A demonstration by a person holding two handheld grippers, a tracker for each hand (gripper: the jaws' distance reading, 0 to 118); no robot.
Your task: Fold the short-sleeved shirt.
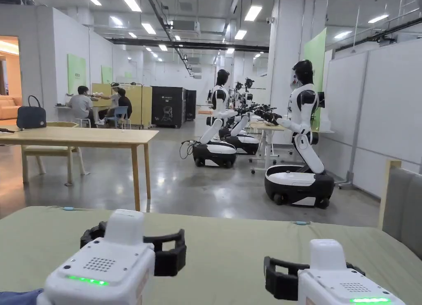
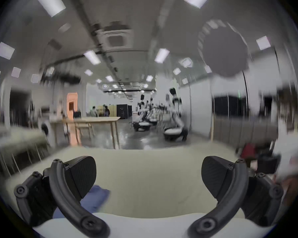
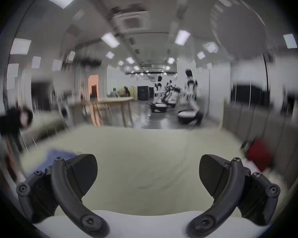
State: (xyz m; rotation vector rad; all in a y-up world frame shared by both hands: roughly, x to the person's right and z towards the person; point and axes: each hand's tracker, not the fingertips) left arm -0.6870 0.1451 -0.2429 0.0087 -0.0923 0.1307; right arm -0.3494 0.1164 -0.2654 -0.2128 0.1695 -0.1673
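Your left gripper (image 1: 136, 244) floats over the green table (image 1: 230, 252) with its jaws spread wide, pinching nothing. The blue shirt (image 2: 95, 200) lies on the table just by its left jaw, at your near left corner. Your right gripper (image 1: 313, 273) is spread wide too, over bare green cloth.

Both grippers hover over the near table (image 1: 230, 244), the left gripper (image 1: 136, 246) left of the right gripper (image 1: 313, 273). What seems a shirt (image 2: 95, 200) lies at the table's left. Behind stands a wooden table (image 1: 82, 137), robots (image 1: 298, 153) to its right.
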